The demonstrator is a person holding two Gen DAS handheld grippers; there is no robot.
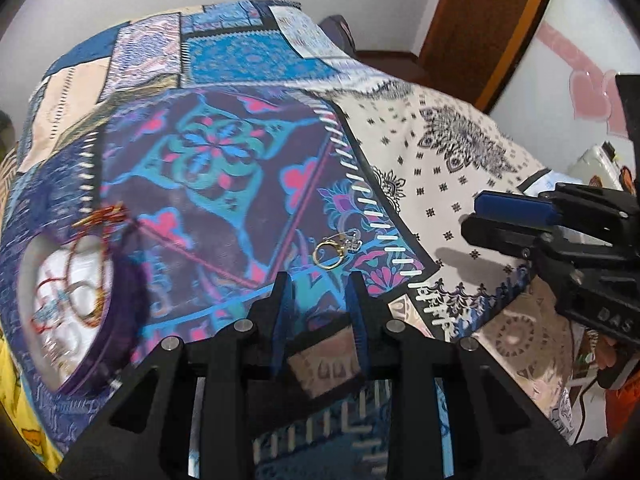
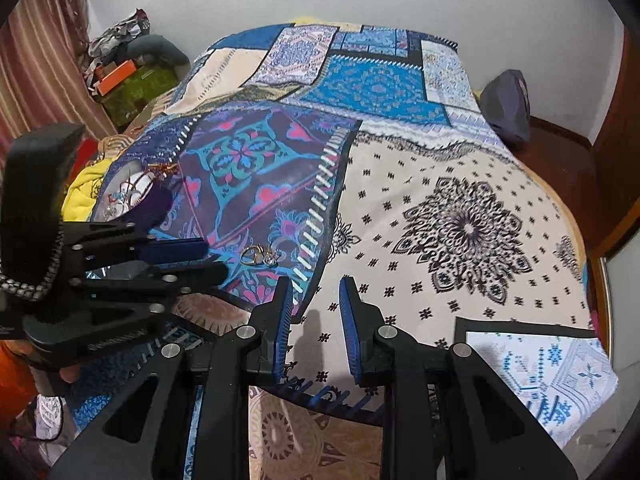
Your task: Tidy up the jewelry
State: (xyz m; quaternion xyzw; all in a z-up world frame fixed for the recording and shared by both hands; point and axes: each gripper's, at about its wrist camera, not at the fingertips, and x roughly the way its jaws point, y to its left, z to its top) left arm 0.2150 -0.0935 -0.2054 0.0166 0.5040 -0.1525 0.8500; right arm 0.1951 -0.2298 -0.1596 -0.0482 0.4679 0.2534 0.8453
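Left gripper (image 1: 320, 284): jaws narrowly parted, nothing between them, poised just short of the rings (image 1: 334, 251) lying on the bedspread (image 1: 460, 152) near its front edge. Right gripper (image 2: 314, 292): jaws narrowly parted, empty, above the cream panel. Jewelry box (image 1: 68, 300) sits at the left edge.

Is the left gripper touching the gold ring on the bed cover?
Apart. In the left wrist view the left gripper is empty, and patterned cover shows between its fingertips and the gold ring lying just beyond them.
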